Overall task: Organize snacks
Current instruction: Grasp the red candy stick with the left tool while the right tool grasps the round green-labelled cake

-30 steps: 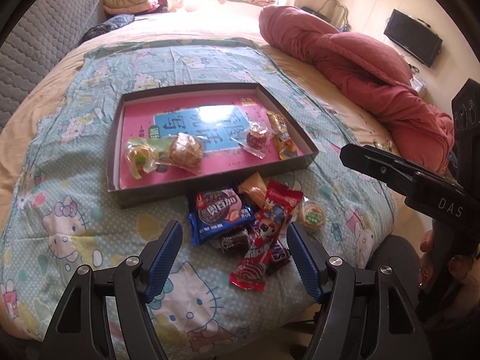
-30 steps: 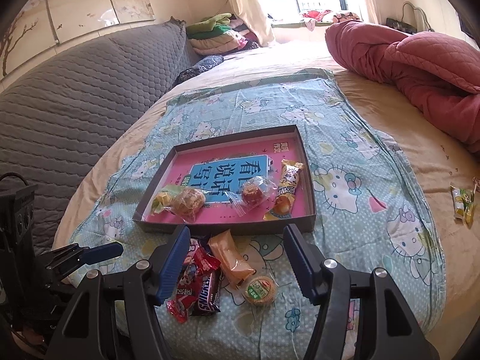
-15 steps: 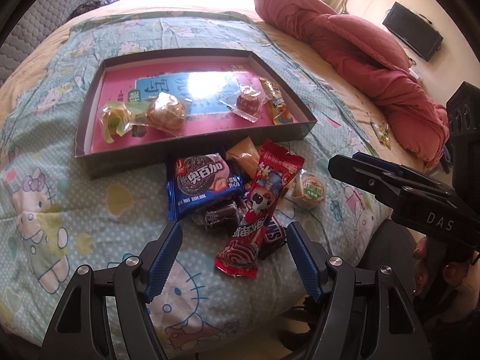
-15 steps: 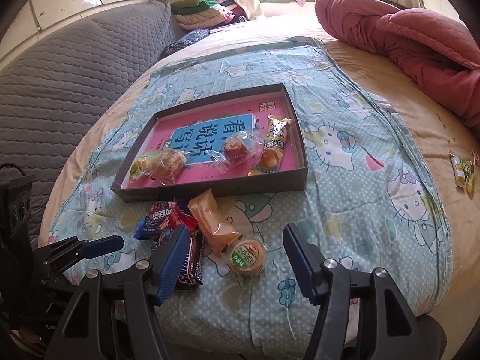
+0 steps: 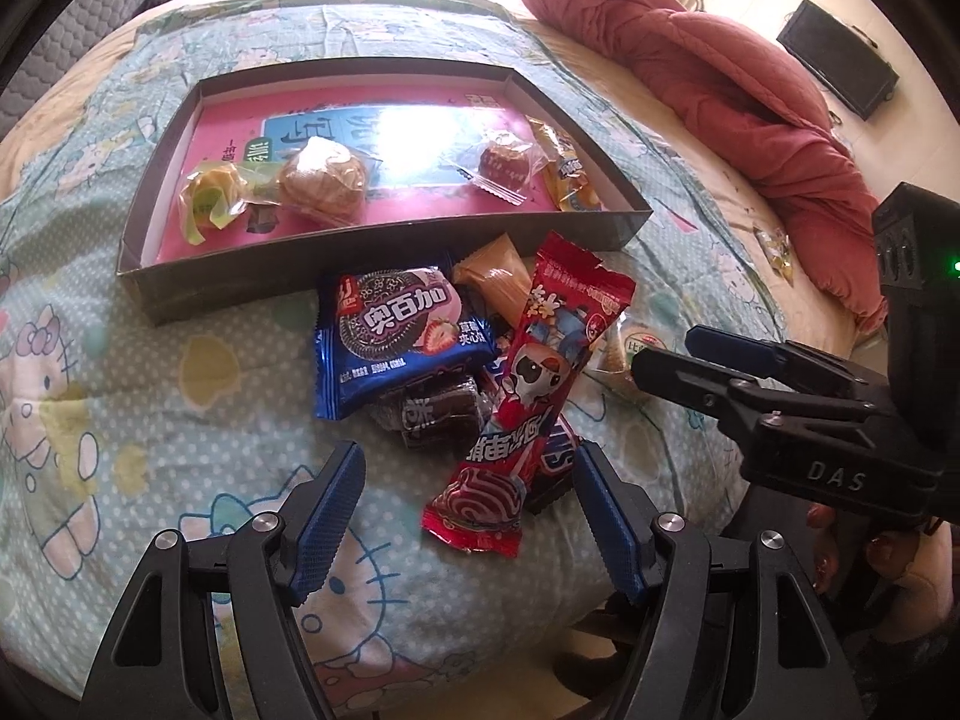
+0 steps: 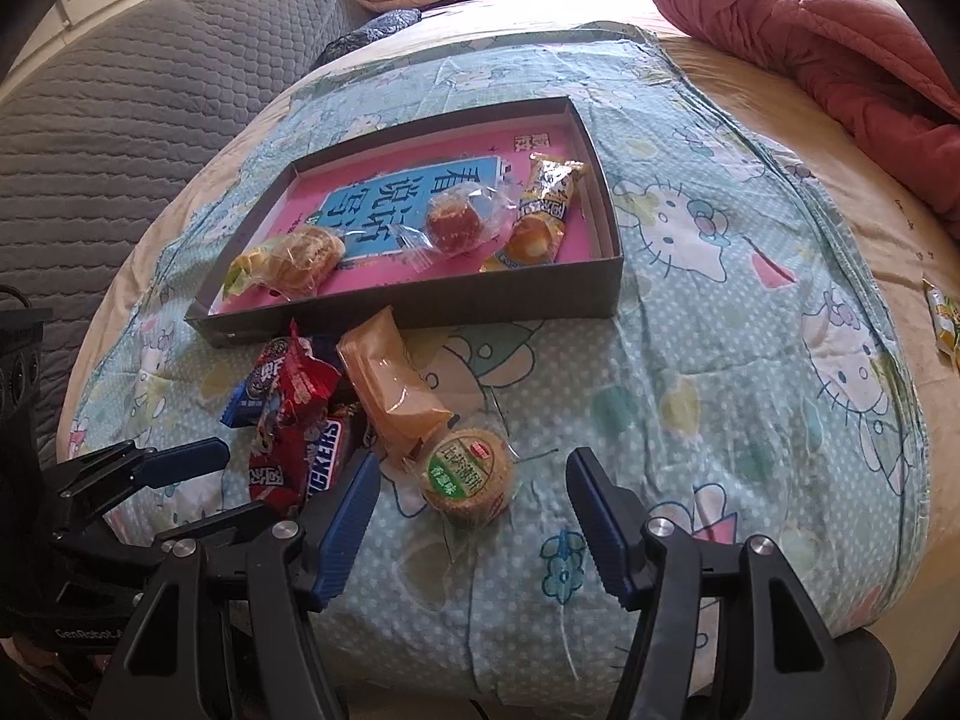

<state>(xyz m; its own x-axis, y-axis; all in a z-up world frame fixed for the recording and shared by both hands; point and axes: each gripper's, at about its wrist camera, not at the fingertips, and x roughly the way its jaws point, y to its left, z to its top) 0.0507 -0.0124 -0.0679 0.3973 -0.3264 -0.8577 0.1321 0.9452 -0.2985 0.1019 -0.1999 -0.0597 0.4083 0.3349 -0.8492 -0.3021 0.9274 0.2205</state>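
Note:
A shallow box (image 5: 384,279) (image 6: 420,306) with a pink floor lies on the bed and holds several wrapped snacks. In front of it is a loose pile: a blue cookie pack (image 5: 396,336), a long red packet (image 5: 540,372) (image 6: 288,414), an orange packet (image 6: 390,384), a Snickers bar (image 6: 327,456) and a round green-labelled cake (image 6: 468,474). My left gripper (image 5: 468,510) is open just above the red packet's near end. My right gripper (image 6: 474,516) is open over the round cake. Neither holds anything.
The bed has a Hello Kitty cover (image 6: 720,360). A red quilt (image 5: 720,84) is bunched at the right, a grey padded headboard (image 6: 120,96) at the left. A small yellow-green packet (image 6: 945,324) lies near the right edge of the bed. A hand (image 5: 870,558) holds the right gripper.
Both grippers have come down toward the pile and tilted more steeply; the snacks look larger and nearer. Nothing was picked up and the jaws kept their width.

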